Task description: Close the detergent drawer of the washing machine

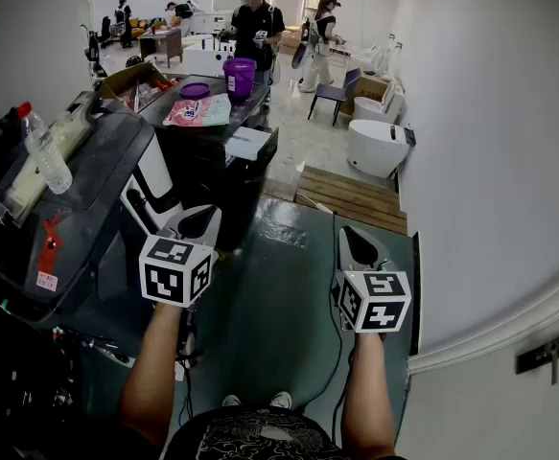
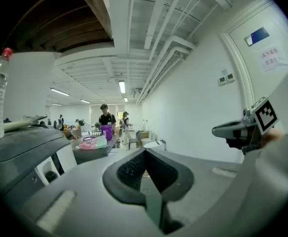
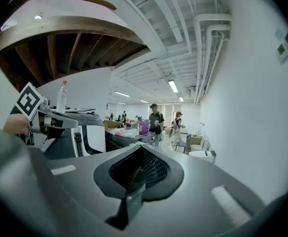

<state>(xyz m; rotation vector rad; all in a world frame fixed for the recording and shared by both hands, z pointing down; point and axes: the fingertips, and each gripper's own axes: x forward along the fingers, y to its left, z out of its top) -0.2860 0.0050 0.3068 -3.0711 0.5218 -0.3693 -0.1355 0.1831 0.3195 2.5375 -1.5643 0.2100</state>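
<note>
Currently, the washer (image 1: 78,190), dark grey with a smooth top, fills the left of the head view. Its drawer (image 1: 152,182), glossy white plastic with a dark recess, appears to jut out just left of the left claw (image 1: 198,223). It is judged light, rigid and free-sliding, so a push on its flat front face should serve. Both claws are closed and empty. The right claw (image 1: 360,247) stands well apart, right of centre.

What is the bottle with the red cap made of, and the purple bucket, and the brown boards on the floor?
The bottle looks like thin clear plastic: you can see through it. The purple bucket seems plastic too, smooth and evenly coloured. The boards look like bare wood: brown, matt, with plank lines.
</note>
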